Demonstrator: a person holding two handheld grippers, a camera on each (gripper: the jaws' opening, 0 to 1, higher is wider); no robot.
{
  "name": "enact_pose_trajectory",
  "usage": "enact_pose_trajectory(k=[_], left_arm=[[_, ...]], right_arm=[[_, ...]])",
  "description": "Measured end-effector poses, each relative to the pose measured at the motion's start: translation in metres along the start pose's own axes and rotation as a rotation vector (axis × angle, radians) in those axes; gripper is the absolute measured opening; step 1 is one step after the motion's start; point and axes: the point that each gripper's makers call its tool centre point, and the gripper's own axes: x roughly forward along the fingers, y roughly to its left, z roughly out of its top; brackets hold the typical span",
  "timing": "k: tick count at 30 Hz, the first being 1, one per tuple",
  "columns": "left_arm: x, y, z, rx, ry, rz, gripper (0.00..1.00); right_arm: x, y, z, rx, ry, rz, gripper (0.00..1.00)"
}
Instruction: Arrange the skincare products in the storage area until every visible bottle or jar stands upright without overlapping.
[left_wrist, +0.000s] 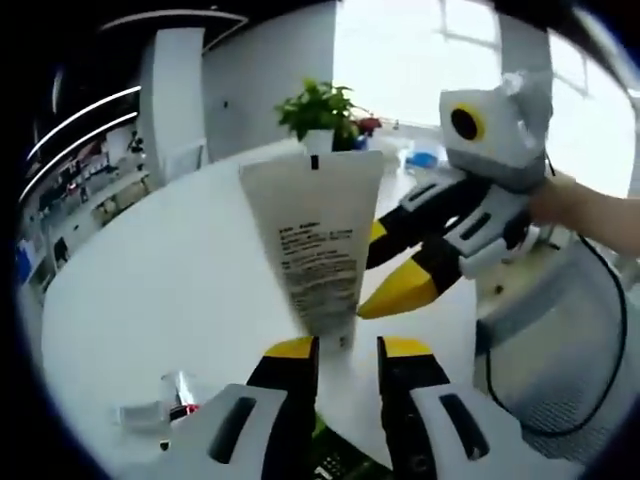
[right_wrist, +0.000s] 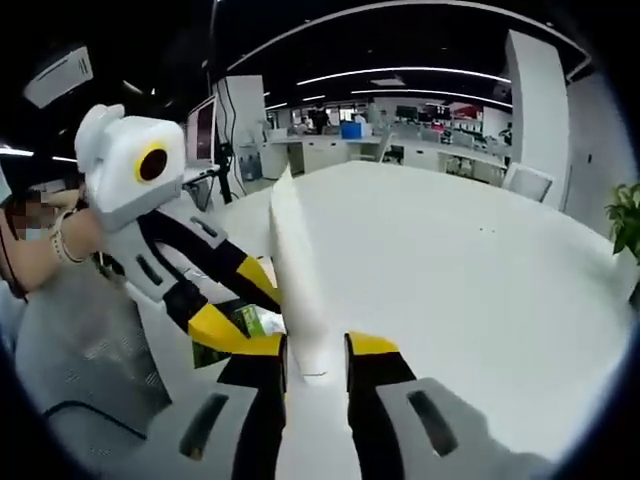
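Two grippers meet on one white tube, which stands cap-down over the white table, out from its near edge. Your left gripper has its jaws set either side of the cap end; your right gripper does the same, but whether either one truly pinches it I cannot tell. If you let go unevenly, the top-heavy tube will likely tip onto the table. The left gripper view shows the tube's printed face and a small clear bottle lying near the table's edge; the right gripper view shows its thin edge.
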Motion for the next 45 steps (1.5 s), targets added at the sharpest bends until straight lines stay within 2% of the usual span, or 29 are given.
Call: enact_pose_trajectory(k=[14,18,26,31,36,45], left_arm=[[0.005,0.003,-0.003,0.043,0.007,0.027,0.21],[0.007,0.005,-0.003,0.071,0.002,0.044,0.24],[0.011,0.006,0.002,0.127,-0.023,0.057,0.28],[0.017,0.006,0.005,0.13,-0.045,0.054,0.31],[0.023,0.011,0.006,0.149,-0.058,0.073,0.27],[0.025,0.02,0.007,0.136,-0.073,0.108,0.17]], right_arm=[[0.001,0.009,0.001,0.003,0.003,0.018,0.21],[-0.001,0.01,0.001,0.014,0.012,0.022,0.17],[-0.001,0.014,0.001,0.012,0.022,0.035,0.16],[0.001,0.015,0.005,0.006,0.017,0.042,0.13],[0.001,0.015,0.007,0.004,0.011,0.045,0.12],[0.001,0.015,0.01,0.004,0.007,0.048,0.13]])
